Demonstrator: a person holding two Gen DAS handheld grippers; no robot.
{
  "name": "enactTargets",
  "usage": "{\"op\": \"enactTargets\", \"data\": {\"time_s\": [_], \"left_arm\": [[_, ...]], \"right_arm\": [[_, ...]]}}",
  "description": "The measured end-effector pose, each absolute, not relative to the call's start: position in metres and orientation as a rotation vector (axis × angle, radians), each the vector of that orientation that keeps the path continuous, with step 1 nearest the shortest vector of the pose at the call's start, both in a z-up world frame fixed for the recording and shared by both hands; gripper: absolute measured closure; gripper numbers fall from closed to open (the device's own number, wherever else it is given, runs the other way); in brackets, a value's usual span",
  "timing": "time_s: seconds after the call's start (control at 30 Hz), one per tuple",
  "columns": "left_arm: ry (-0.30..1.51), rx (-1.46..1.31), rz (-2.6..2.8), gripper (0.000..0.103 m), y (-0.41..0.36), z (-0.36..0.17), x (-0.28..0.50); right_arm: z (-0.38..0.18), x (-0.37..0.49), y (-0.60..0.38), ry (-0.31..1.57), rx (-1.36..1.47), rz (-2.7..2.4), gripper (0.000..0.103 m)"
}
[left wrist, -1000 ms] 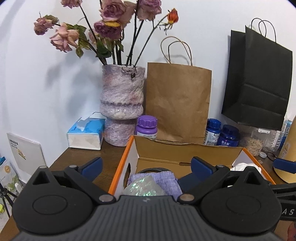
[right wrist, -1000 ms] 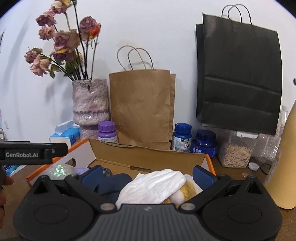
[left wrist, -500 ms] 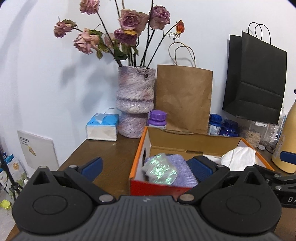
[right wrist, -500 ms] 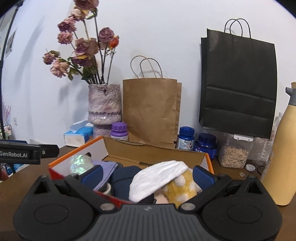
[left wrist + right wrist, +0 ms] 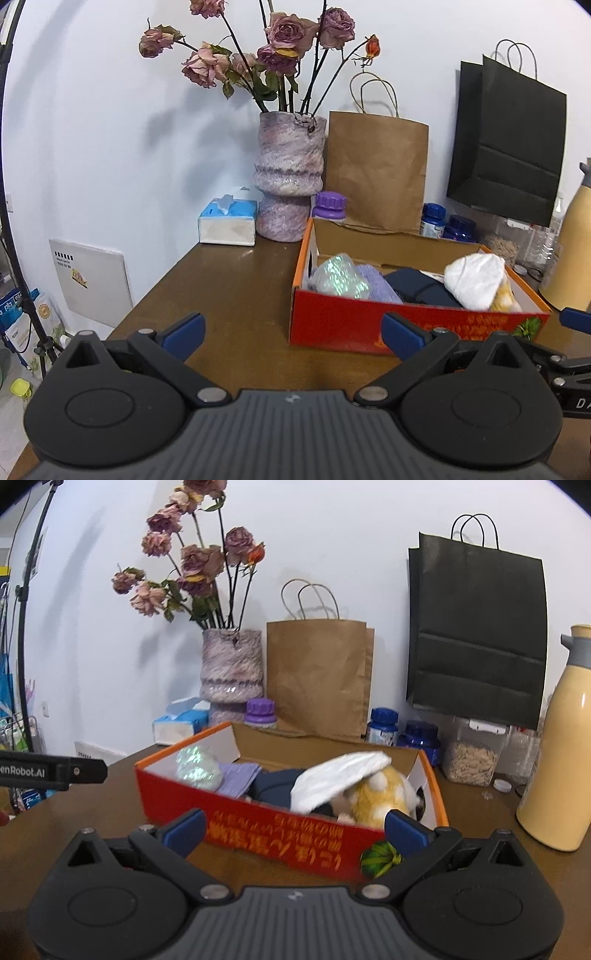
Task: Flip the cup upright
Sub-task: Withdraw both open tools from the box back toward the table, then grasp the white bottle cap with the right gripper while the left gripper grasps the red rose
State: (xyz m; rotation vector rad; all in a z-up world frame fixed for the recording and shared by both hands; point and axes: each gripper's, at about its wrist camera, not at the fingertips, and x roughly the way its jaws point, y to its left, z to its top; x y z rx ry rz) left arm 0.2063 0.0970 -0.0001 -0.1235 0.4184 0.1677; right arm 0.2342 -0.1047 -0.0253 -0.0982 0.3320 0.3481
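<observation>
Both claws hang spread wide with nothing between their blue pads: the left claw (image 5: 291, 330) over bare brown worktop (image 5: 229, 280), the right claw (image 5: 295, 827) close against the near wall of the red box (image 5: 280, 836). The box lies ahead and to the right of the left claw and directly in front of the right one. It holds a shiny crumpled wrapper (image 5: 197, 768), a purple cloth (image 5: 238, 780), something dark blue, a white cloth (image 5: 338, 775) and a yellow plush toy (image 5: 376, 794). No cup can be made out in either view (it may be buried under the cloths in the box, or lie outside what the cameras cover; I cannot tell which). Beyond the box, against the wall, stand a vase of dried roses (image 5: 288, 177), a tissue box (image 5: 227, 223), a brown paper bag (image 5: 319, 677), a black paper bag (image 5: 476, 635) and some small bottles, with a cream flask (image 5: 554, 738) off to the right of the right claw. My reading is that the task is in its opening, searching step: nothing is gripped and nothing flipped. The next move calls for finding the cup first, probably by looking into or around the box, then choosing a claw to close on its wall or rim so it can be turned mouth-up.
</observation>
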Motion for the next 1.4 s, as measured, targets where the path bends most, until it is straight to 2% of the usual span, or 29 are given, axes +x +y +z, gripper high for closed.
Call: {"op": "enactTargets", "data": {"time_s": [0.63, 0.73, 1.03, 1.07, 1.13, 1.17, 1.4], "left_arm": [[0.486, -0.126, 0.132, 0.0, 0.097, -0.022, 0.175], [0.483, -0.129, 0.139, 0.0, 0.097, -0.021, 0.174], [0.486, -0.133, 0.145, 0.0, 0.098, -0.021, 0.174], [0.486, -0.133, 0.145, 0.0, 0.098, -0.021, 0.174], [0.487, -0.132, 0.147, 0.0, 0.098, -0.021, 0.174], [0.488, -0.132, 0.149, 0.0, 0.097, -0.022, 0.175], [0.492, -0.137, 0.157, 0.0, 0.098, -0.024, 0.178]], "right_arm": [[-0.064, 0.214, -0.084, 0.522, -0.142, 0.377, 0.0], [-0.069, 0.223, -0.079, 0.57, -0.132, 0.4, 0.003], [-0.08, 0.245, -0.064, 0.642, -0.098, 0.399, 0.028], [-0.079, 0.244, -0.062, 0.637, -0.107, 0.395, 0.033], [-0.079, 0.242, -0.062, 0.624, -0.103, 0.414, 0.05], [-0.078, 0.241, -0.062, 0.617, -0.103, 0.417, 0.063], [-0.073, 0.233, -0.069, 0.564, -0.09, 0.409, 0.064]]}}
